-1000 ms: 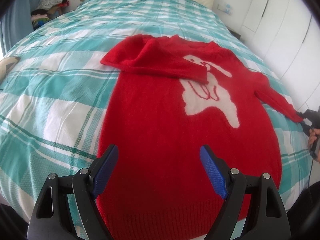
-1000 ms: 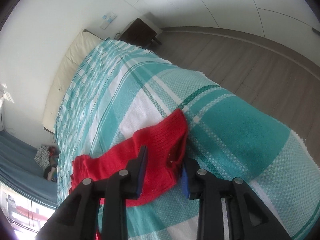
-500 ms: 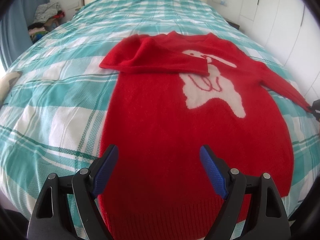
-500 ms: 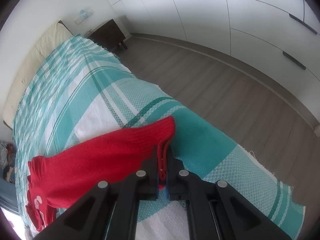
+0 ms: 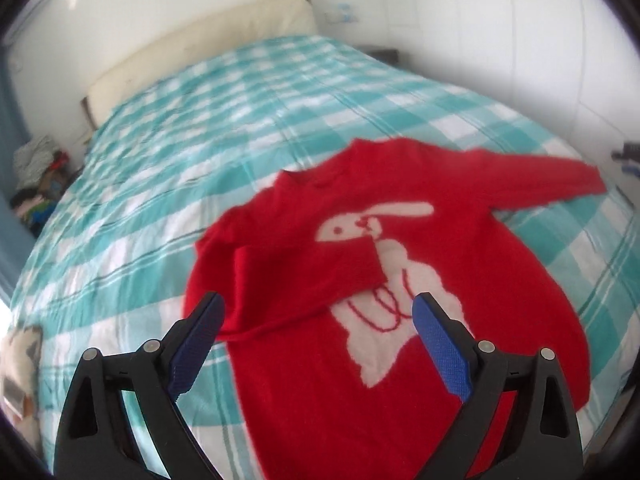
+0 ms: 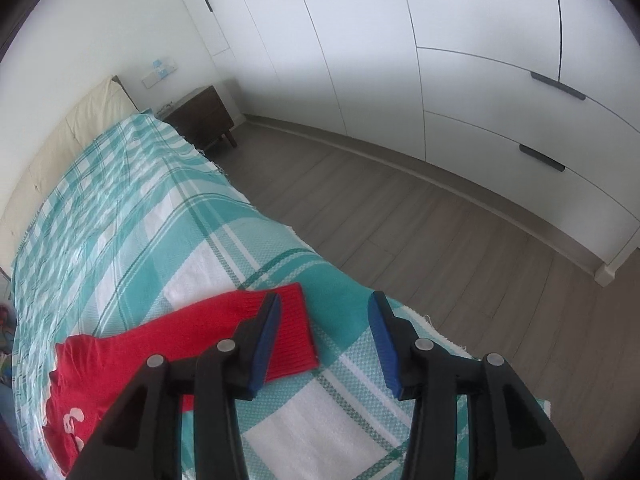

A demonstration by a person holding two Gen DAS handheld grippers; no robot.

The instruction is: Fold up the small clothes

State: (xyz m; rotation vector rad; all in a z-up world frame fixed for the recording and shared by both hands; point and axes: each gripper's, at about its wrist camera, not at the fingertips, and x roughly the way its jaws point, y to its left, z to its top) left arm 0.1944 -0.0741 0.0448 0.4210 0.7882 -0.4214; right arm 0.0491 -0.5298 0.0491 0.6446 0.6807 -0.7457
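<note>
While the red sweater (image 5: pixel 400 320) is lying flat on the checked bed (image 5: pixel 200 152), the left gripper (image 5: pixel 316 340) is hanging released above it. The right gripper (image 6: pixel 324 332) is also gaping, its sleeve cuff (image 6: pixel 292 328) lying loose beneath.

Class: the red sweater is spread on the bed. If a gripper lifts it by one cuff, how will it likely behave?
The sweater is soft knit, and one sleeve already lies folded across its chest, so it would likely droop and bend, not hold shape. The ribbed cuff probably grips well. It lies flat on the bedspread, so rolling seems unlikely.
</note>
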